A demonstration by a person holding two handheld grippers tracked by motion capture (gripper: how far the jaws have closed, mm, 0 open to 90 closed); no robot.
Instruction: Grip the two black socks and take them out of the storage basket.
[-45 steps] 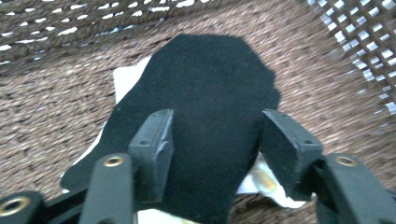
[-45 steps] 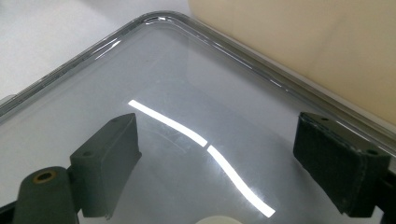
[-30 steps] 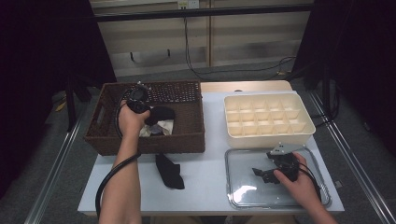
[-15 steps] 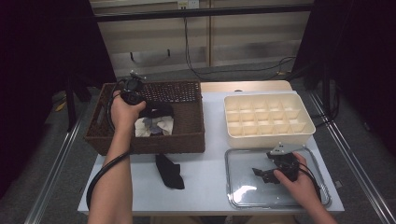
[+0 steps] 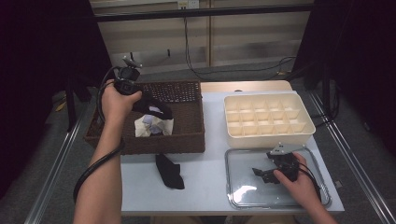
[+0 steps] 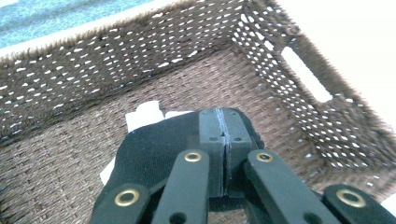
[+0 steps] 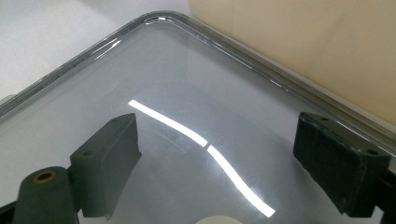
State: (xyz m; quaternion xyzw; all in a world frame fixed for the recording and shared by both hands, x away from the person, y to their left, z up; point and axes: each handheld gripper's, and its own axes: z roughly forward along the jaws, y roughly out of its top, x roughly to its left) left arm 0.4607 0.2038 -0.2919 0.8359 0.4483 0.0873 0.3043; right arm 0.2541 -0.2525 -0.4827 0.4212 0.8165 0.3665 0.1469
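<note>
Since the earlier frame, the left gripper (image 5: 140, 100) has been rising out of the dark brown woven wicker basket (image 5: 189, 140), lifting a black fabric piece (image 5: 156, 108) with it. The right gripper (image 5: 265, 173) has stayed where it was.

The black fabric piece is hanging above the basket's interior, its upper end clamped between the left gripper's jaws. In the left gripper view the two jaws are pressing tightly together on the cloth (image 6: 159, 149), which is drooping below and to one side of them. Directly beneath it, a crumpled white cloth (image 5: 153, 126) is lying on the basket floor, and its pale corners (image 6: 144, 114) are peeking out behind the black fabric.

The basket is sitting at the left rear of the white table (image 5: 205, 172). Just in front of it, a second black fabric piece (image 5: 169, 171) is lying flat on the tabletop. To the right, a cream plastic organiser box with a grid of compartments (image 5: 266, 121) is standing near the table's back edge.

In front of that box, a clear rectangular plastic lid (image 5: 243, 196) is lying on the table. The right gripper is resting over it with jaws spread wide apart, gripping nothing; the right gripper view is showing both pads (image 7: 109, 158) separated above the glossy lid (image 7: 187, 79).
</note>
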